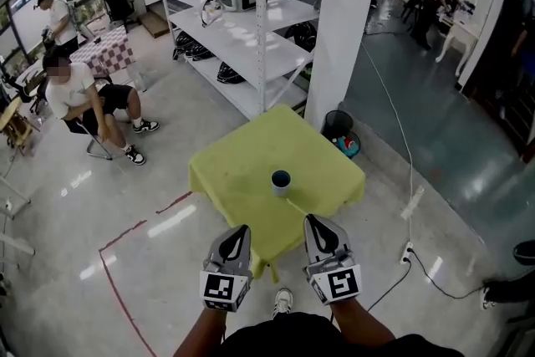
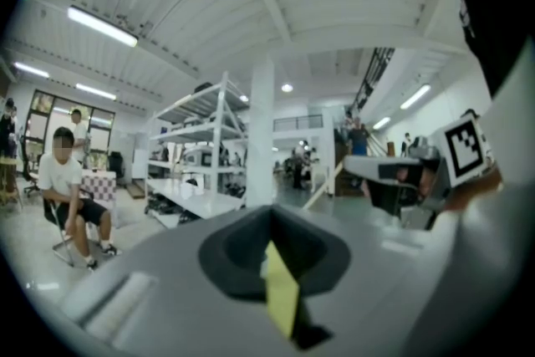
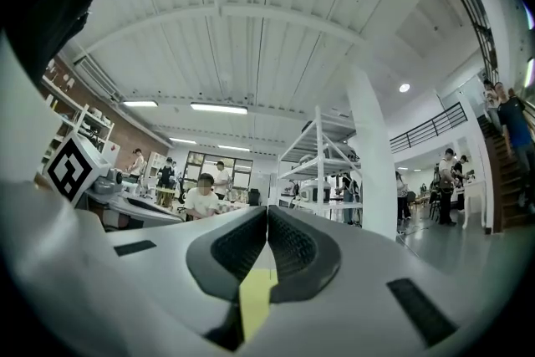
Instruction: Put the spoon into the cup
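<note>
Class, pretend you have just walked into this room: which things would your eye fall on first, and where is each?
The yellow-green table in the middle of the head view stands out most, with a dark cup on it and a thin pale spoon lying just beside the cup. Nearest the viewer, the left claw and right claw point at the table, both shut and empty.

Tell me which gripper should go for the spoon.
Right. The spoon lies on the yellow table just ahead of the right gripper, beside the cup. The left gripper is further off to the side. Both are shut and empty.
</note>
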### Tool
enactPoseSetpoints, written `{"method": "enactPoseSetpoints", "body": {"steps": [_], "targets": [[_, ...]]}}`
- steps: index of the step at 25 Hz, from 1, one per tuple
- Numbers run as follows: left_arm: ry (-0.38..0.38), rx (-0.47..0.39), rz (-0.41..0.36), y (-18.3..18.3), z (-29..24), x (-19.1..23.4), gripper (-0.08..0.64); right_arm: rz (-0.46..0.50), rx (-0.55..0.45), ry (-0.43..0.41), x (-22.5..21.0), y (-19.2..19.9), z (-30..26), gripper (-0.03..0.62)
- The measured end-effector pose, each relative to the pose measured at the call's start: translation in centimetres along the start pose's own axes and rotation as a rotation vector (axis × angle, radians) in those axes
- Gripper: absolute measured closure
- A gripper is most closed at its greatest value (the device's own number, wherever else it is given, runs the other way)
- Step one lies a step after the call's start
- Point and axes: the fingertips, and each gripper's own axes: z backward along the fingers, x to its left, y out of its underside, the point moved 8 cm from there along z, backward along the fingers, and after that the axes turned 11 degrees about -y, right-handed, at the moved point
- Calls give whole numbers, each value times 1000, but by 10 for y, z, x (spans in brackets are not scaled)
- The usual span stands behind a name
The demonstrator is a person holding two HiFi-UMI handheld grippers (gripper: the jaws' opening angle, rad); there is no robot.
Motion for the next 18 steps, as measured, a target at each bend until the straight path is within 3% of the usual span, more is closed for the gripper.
{"method": "enactPoseSetpoints", "body": {"steps": [9,18], "targets": [[-18,30,-41,4,-49,-12,554,-51,-11,-49,-39,22,-15,583],[-11,60,-36,6,-74,-9,554,-58,8,-38,-63,38,-29,581]]}}
